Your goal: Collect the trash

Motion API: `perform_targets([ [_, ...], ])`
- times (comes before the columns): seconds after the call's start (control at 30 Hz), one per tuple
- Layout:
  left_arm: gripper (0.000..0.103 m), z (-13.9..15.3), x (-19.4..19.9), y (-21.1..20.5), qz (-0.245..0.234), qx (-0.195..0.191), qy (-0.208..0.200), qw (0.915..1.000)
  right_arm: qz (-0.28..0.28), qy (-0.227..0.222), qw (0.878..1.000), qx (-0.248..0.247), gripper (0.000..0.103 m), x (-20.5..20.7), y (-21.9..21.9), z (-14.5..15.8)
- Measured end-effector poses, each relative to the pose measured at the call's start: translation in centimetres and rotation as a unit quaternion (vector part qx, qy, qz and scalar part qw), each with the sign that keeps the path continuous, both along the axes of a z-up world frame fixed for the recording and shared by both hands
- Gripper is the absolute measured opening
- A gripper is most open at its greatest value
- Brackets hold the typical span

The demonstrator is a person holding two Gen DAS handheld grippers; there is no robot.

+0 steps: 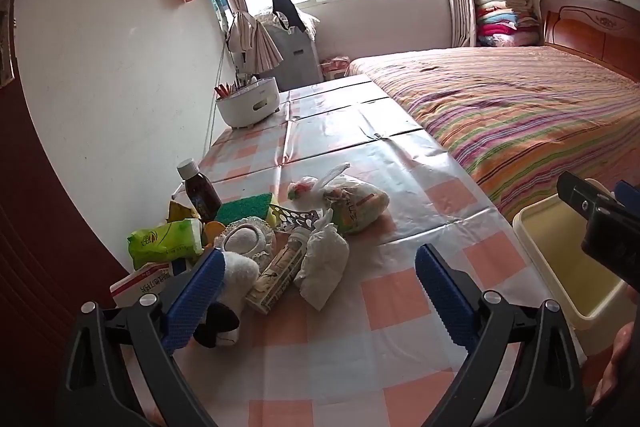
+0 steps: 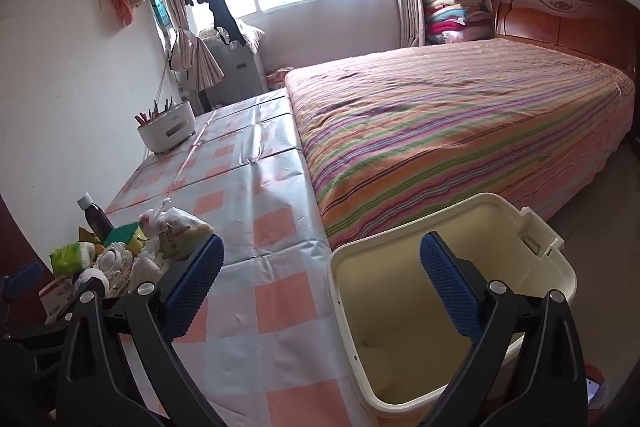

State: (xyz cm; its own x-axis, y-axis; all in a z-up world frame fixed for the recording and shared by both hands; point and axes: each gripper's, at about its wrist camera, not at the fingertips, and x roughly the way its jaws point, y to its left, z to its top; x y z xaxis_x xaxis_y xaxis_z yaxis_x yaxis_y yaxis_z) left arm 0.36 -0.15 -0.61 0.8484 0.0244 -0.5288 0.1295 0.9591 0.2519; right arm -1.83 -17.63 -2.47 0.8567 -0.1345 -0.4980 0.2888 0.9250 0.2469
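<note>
Little print is clear to me. By the table's (image 1: 400, 307) left edge, the red-and-white box (image 1: 140, 285) carries Chinese characters too blurred to read. The green packet (image 1: 164, 241) behind it shows a round logo I cannot make out. The tied bag's (image 1: 352, 203) label is unreadable too.

1. We see a pile of trash (image 1: 256, 243) packed close at the left of the desk (image 1: 400, 195), by the wall.
2. The right and far parts of the desk lie bare, so we can pass there.
3. The bin (image 2: 532, 291) gapes wide beside the desk.
4. The bed (image 2: 460, 131) blocks the right side.
</note>
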Motion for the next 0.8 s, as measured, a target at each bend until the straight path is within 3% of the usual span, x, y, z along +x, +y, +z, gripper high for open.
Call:
perform_targets([
  [0.8,0.094,-0.14,-0.12,0.06,0.002,0.001,0.004,1.0000,0.002,-0.003,1.000,-0.004,0.097,-0.30,0.21,0.42],
])
